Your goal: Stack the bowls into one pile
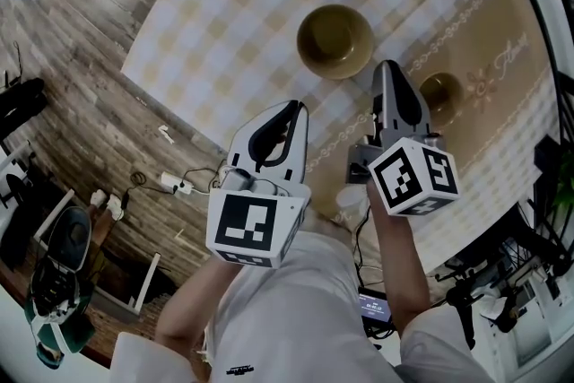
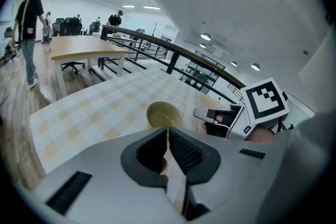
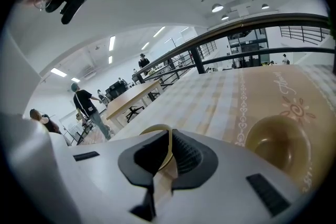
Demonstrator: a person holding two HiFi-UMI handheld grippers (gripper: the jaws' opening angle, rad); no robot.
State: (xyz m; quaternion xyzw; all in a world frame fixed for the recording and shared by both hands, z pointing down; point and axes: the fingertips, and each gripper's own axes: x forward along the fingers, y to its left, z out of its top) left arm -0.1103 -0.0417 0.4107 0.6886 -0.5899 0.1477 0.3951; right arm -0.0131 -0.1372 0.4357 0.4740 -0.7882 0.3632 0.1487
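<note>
- The left tongs [image 1: 291, 108] are pressed together with nothing between them; the left gripper view shows the ribbed pads meeting at the tip [image 2: 168, 132].
- The right tongs [image 1: 387, 67] are also pressed together and empty, as the right gripper view shows [image 3: 170, 135].
- Both tongs hang over the near edge of the worktop [image 1: 224, 4], the left nearer the person and the right reaching farther in.
- The worktop has a pale checked cloth on its left and far part and a tan cloth with a pale ornamental band on its right.
- The 2 bowls stand apart and unstacked on the worktop.
- The big bowl [image 1: 334, 40] stands upright and empty on the checked part, beyond both tips and just left of the right tongs' tip.
- In the left gripper view the big bowl [image 2: 164, 114] lies straight beyond the tip; in the right gripper view only its rim [image 3: 151, 128] peeks over the tongs.
- The small bowl [image 1: 440, 94] stands upright and empty on the tan part, just right of the right tongs; I cannot tell whether they touch.
- In the right gripper view the small bowl [image 3: 278, 141] lies to the right of the tongs.
- A white plug and cable [image 1: 172, 184] lie on the wooden floor [image 1: 72, 76] left of the worktop.
</note>
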